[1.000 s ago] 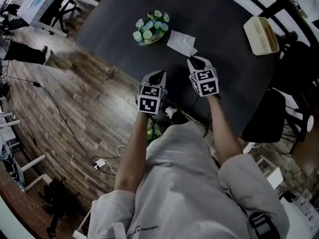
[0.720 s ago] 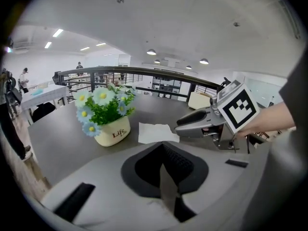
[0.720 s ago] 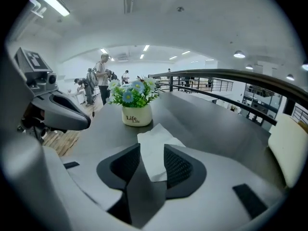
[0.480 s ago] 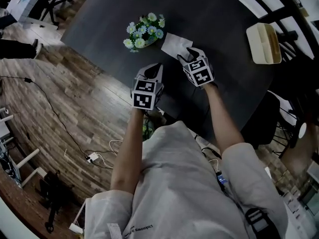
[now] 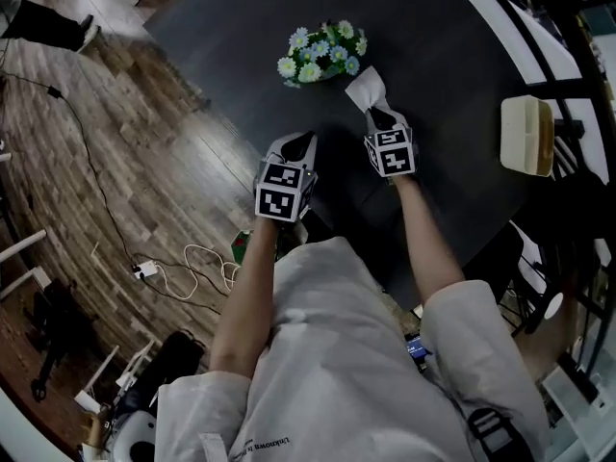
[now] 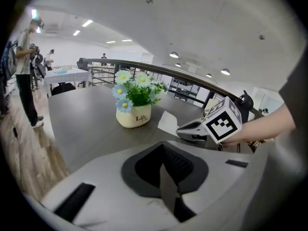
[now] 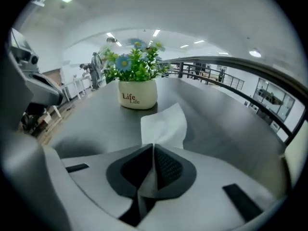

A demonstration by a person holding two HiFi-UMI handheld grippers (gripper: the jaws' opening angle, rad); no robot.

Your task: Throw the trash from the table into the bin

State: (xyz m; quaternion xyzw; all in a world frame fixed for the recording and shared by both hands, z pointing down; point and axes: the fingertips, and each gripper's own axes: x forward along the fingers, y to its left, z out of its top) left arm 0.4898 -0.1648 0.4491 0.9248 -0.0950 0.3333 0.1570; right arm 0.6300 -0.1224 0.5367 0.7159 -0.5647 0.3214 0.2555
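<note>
Head view lets us see the white paper tissue [image 5: 365, 89] on the dark table [image 5: 452, 37], just right of the flower pot [image 5: 322, 54] and close to it. The right gripper [image 5: 378, 115] has its tips at the near end of the tissue. Its jaws have just been closing. In the right gripper view they pinch the near edge of the tissue between them, and the rest of the sheet sticks up past the tips. The left gripper [image 5: 298, 142] is by the near edge of the table, left of the right one. Its jaws are pressed together with nothing in them.

We think the tissue is very light and soft. It will flop and fold. It can slip out or tear if we tug hard. A tight pinch on one edge looks like enough.

We cannot tell if the far end of the tissue touches the table. We cannot find the bin in any view. Our own body hides the floor close to us. A pale tray [image 5: 527, 135] sits at the far right, and we cannot tell what it holds.
</note>
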